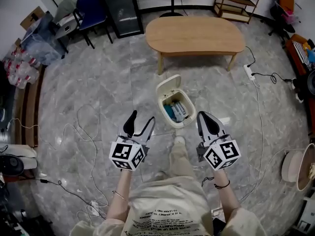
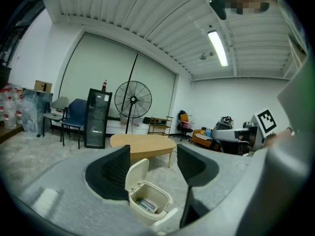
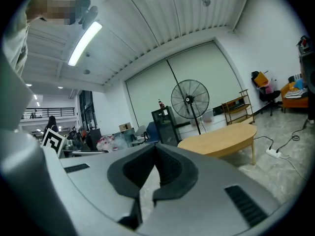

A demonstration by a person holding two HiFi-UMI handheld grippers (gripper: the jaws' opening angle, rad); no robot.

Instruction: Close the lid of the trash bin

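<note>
A small cream trash bin (image 1: 176,113) stands on the marble floor in front of me, and its lid (image 1: 169,86) is tipped up and back, so it is open. Blue and white packaging lies inside. My left gripper (image 1: 141,120) hovers open just left of the bin, touching nothing. My right gripper (image 1: 207,118) is shut and empty, just right of the bin. In the left gripper view the bin (image 2: 148,201) and its raised lid (image 2: 137,173) show between the spread jaws of that gripper (image 2: 153,167). The right gripper (image 3: 155,165) looks over the bin, which is hidden there.
A wooden oval table (image 1: 195,35) stands beyond the bin. A power strip with cables (image 1: 248,72) lies to the right, and thin cables (image 1: 81,127) trail on the floor at left. A black cabinet (image 1: 118,9), chairs and a shelf line the far wall.
</note>
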